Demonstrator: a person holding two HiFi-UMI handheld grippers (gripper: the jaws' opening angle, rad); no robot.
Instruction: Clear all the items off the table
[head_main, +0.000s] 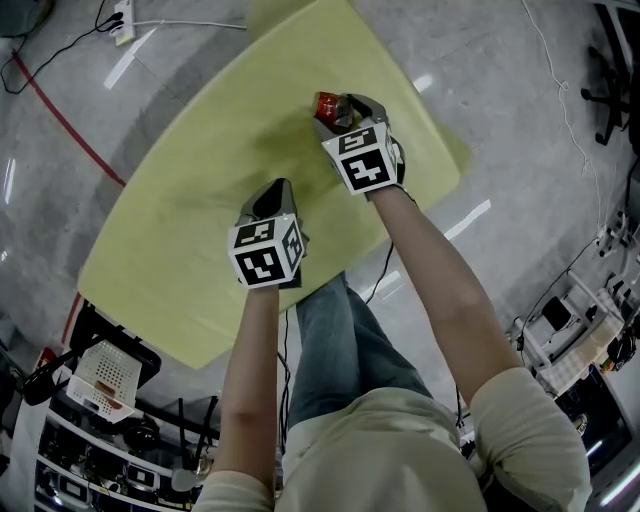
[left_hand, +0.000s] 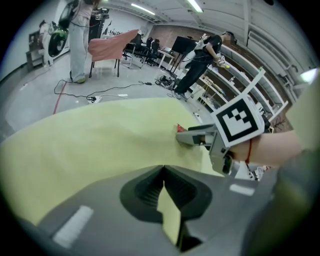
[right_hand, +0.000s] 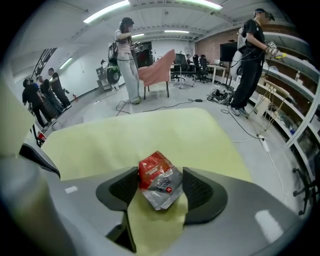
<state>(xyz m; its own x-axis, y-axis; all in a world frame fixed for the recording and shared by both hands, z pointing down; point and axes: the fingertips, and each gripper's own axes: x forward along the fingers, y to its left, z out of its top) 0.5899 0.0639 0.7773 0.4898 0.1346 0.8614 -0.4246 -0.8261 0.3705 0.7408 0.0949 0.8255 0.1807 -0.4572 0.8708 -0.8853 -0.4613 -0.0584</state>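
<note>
A crumpled red and silver packet (right_hand: 159, 182) sits between the pads of my right gripper (right_hand: 160, 186), which is shut on it, just above the yellow table (right_hand: 125, 137). In the head view the same packet (head_main: 328, 103) shows at the tips of the right gripper (head_main: 345, 108), over the table's far right part. My left gripper (head_main: 278, 188) hangs over the table's near middle, below and left of the right one. Its jaws (left_hand: 164, 168) are shut with nothing between them. From the left gripper view the right gripper (left_hand: 192, 136) reaches in from the right with a red corner of the packet (left_hand: 180, 128) showing.
The table (head_main: 180, 230) bears nothing else in view. A white basket (head_main: 105, 375) and racks stand by its near left edge. Cables and a power strip (head_main: 123, 20) lie on the floor beyond. People (right_hand: 127, 60) and a cloth-draped chair (right_hand: 157, 72) stand farther off.
</note>
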